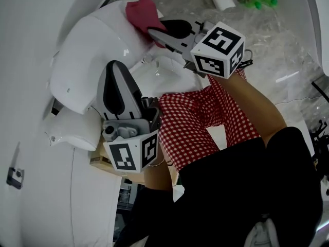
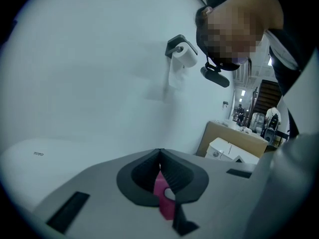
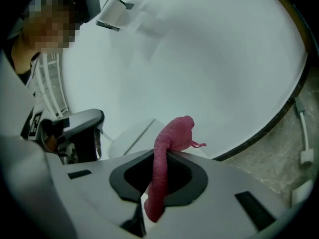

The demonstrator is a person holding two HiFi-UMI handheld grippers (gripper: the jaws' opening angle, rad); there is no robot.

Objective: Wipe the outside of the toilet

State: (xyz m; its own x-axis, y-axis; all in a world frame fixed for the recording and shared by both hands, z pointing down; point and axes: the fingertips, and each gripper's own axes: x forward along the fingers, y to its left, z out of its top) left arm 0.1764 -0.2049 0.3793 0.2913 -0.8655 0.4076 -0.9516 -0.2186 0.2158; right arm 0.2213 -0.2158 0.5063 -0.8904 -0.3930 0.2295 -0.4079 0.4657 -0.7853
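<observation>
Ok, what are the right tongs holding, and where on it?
The pink cloth, pinched mid-length by the right tongs; a bunched end sticks out past the tips.

Toilet roll (image 2: 186,57) on wall holder; green bottle (image 1: 257,0) near white block (image 1: 223,0) on floor.
</observation>
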